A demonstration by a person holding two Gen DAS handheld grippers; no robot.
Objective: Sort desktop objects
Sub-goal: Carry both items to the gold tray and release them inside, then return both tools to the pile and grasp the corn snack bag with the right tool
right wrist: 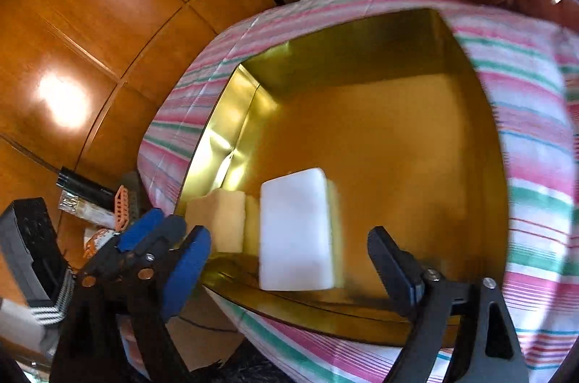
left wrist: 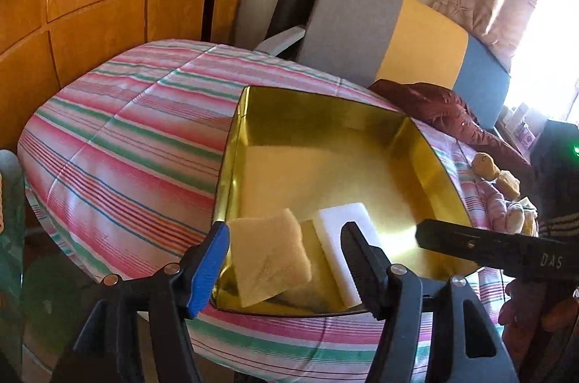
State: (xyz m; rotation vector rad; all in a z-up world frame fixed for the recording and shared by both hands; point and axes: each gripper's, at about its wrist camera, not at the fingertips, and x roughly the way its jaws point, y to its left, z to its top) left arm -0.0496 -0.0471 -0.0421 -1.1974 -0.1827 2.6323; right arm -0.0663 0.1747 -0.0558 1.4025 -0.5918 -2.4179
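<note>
One gold tray (left wrist: pixel 427 144), one white block (left wrist: pixel 340 231), one yellow sponge (left wrist: pixel 267 249)

Glossy gold tray (left wrist: pixel 318 115); rough sponge (left wrist: pixel 269 256); striped cloth (left wrist: pixel 119 144).

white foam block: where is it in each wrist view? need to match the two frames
Left wrist: white foam block lies low centre, in the near part of the gold tray, partly behind the right-hand finger of the left gripper.
Right wrist: white foam block sits low centre, between the open fingers of the right gripper, untouched.
Shared landmark: the tan sponge just left of the block in both views.
</note>
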